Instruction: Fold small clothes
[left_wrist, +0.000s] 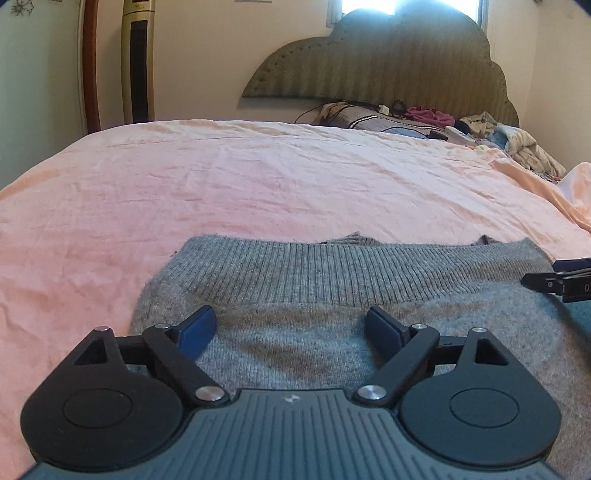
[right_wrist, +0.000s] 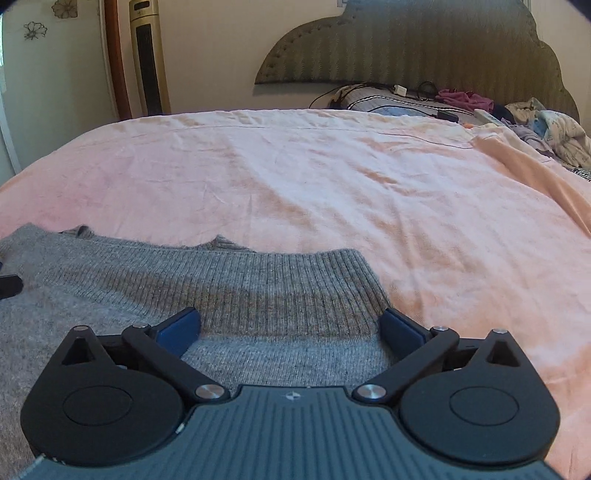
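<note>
Grey sweater (left_wrist: 332, 295) lying flat on the pink bedspread (left_wrist: 258, 177), ribbed hem just ahead of both sets of fingers, left gripper (left_wrist: 290, 326) gaping wide and gripping nothing, right gripper (right_wrist: 290, 328) likewise spread empty, headboard (left_wrist: 388, 66) standing far beyond.

A grey sweater (left_wrist: 332, 295) — ribbed along its band — is laid on a pink bedspread (left_wrist: 258, 184); blue pads (left_wrist: 197, 328) are carried by black fingers, and an olive striped headboard (left_wrist: 388, 66) is seen.
</note>
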